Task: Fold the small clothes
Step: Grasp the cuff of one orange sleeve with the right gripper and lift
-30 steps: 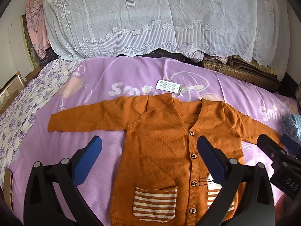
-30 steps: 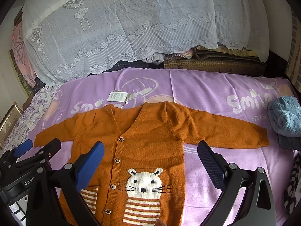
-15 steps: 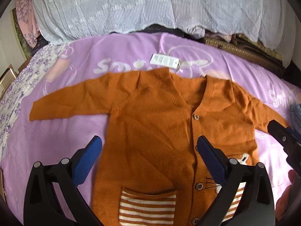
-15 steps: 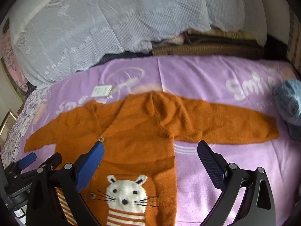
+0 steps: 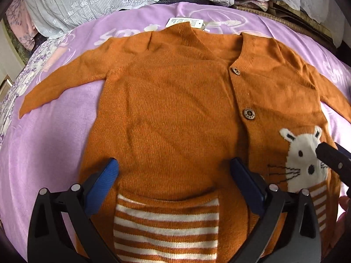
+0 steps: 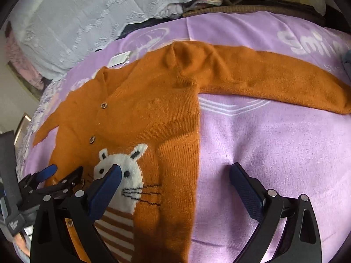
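An orange knitted cardigan point(image 5: 171, 114) point(image 6: 153, 114) lies flat, face up and buttoned, on a purple blanket, both sleeves spread sideways. It has a white cat face point(image 6: 127, 168) and a striped pocket point(image 5: 166, 225). My left gripper point(image 5: 173, 175) hovers open low over the cardigan's left half, just above the striped pocket. My right gripper point(image 6: 175, 177) is open over the cardigan's right side edge, one fingertip point(image 6: 109, 175) above the cat face, the other above bare blanket. The right gripper's tip point(image 5: 331, 155) shows at the left wrist view's right edge.
The purple blanket point(image 6: 274, 144) with white lettering covers the bed. A white paper tag point(image 5: 184, 22) lies at the collar. White lace cloth point(image 6: 76, 15) over a pile lines the back. A floral sheet point(image 5: 15, 83) borders the left. A person's hand point(image 5: 344, 210) shows at the right.
Both grippers have moved forward and down toward the cardigan, which now fills most of each view. Both stay open, and the cardigan has not moved.
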`<state>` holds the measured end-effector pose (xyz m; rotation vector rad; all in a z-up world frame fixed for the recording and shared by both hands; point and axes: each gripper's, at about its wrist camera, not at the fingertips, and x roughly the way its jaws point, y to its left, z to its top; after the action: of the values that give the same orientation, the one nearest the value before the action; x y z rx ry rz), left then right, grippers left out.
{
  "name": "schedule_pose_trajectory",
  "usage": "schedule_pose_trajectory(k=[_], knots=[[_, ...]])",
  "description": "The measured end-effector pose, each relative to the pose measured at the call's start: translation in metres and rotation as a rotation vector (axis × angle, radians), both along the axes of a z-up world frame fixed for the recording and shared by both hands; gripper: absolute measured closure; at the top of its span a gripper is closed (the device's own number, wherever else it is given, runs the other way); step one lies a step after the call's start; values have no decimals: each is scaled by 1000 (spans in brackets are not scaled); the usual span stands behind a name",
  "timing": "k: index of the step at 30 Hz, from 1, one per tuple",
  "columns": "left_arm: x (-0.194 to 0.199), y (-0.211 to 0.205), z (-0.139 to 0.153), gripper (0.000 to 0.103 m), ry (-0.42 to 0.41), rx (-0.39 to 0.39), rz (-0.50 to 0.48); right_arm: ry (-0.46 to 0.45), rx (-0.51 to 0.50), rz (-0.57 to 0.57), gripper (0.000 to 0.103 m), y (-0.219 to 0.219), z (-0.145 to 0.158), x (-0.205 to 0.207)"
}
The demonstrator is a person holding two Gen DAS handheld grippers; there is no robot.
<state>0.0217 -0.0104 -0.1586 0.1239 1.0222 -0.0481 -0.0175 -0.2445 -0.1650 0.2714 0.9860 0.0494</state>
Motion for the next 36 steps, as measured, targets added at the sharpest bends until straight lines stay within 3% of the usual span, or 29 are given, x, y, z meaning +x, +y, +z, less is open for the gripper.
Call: schedule_pose_trajectory(k=[3, 7, 10, 11, 12, 18, 21, 24, 28, 31, 33, 36], knots=[[2, 4, 0, 4, 20, -33, 6, -14, -34, 41, 4, -4, 7, -10], [-1, 10, 20, 4, 16, -79, 5, -178, 28, -217, 4, -75, 44, -39], [3, 0, 46, 4, 12, -172, -36, -192, 170, -459, 4, -146, 43, -55], [5, -9, 51, 4, 15, -172, -53, -179, 230, -511, 4, -161, 35, -59], [10, -21, 56, 4, 17, -151, -72, -172, 281, -555, 9, -175, 27, -61], [44, -110, 66, 4, -15, 7, -171, -200, 301, -650, 27, -185, 9, -52], [63, -138, 65, 4, -41, 22, -160, -203, 450, -764, 47, -213, -8, -53], [91, -157, 57, 4, -41, 1, -129, -208, 503, -837, 64, -236, -16, -45], [124, -165, 30, 4, 17, -41, -59, -210, 496, -875, 83, -252, -20, -31], [136, -157, 8, 4, 48, -67, -23, -250, 406, -849, 96, -248, -21, -26], [138, -151, 0, 4, 20, -112, -19, -269, 394, -840, 96, -246, -19, -27], [137, -155, 2, 4, 5, -81, -41, -348, 327, -813, 96, -239, -1, -32]])
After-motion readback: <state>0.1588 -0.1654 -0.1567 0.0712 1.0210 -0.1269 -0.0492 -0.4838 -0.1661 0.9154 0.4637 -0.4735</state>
